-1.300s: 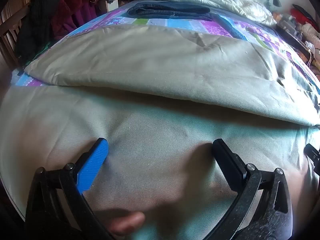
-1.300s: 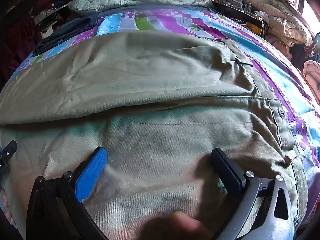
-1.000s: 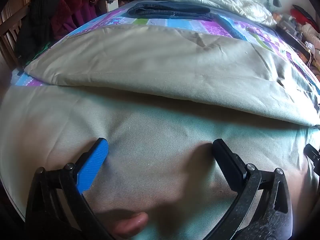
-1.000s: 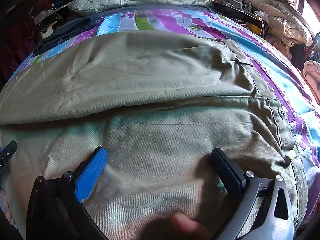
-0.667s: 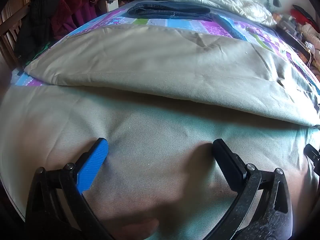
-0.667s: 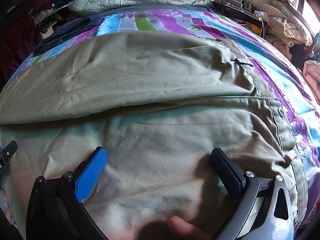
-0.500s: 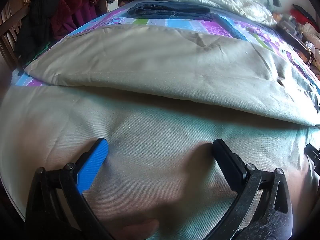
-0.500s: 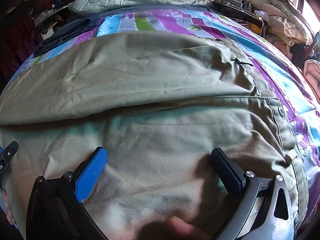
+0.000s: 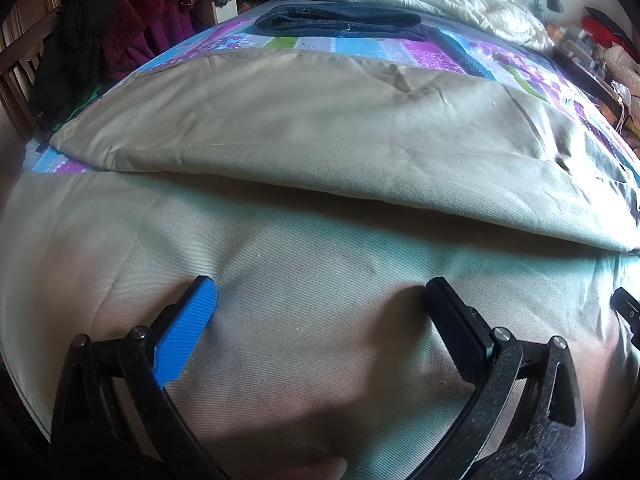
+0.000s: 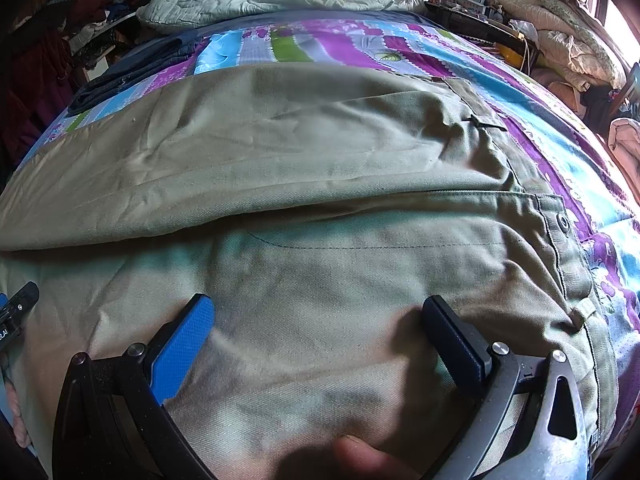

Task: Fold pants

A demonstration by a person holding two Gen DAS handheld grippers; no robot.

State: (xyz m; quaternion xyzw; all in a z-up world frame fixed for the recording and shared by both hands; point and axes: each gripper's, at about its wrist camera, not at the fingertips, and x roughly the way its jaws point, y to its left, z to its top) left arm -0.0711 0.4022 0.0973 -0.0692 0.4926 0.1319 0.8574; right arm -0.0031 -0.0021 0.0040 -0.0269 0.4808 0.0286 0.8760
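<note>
One pair of khaki pants [image 9: 320, 148] fills both frames; two grippers, left gripper [image 9: 320, 300] and right gripper [image 10: 318, 316], jaws apart, low in frame over the cloth.

Khaki pants [image 9: 320, 152] lie flat across the bed, legs side by side.

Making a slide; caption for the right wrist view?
Open right gripper poised over khaki cotton pants spread on a colourful striped bedspread.

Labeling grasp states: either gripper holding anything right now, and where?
Nothing held. Left gripper and right gripper both open, over the khaki pants.
</note>
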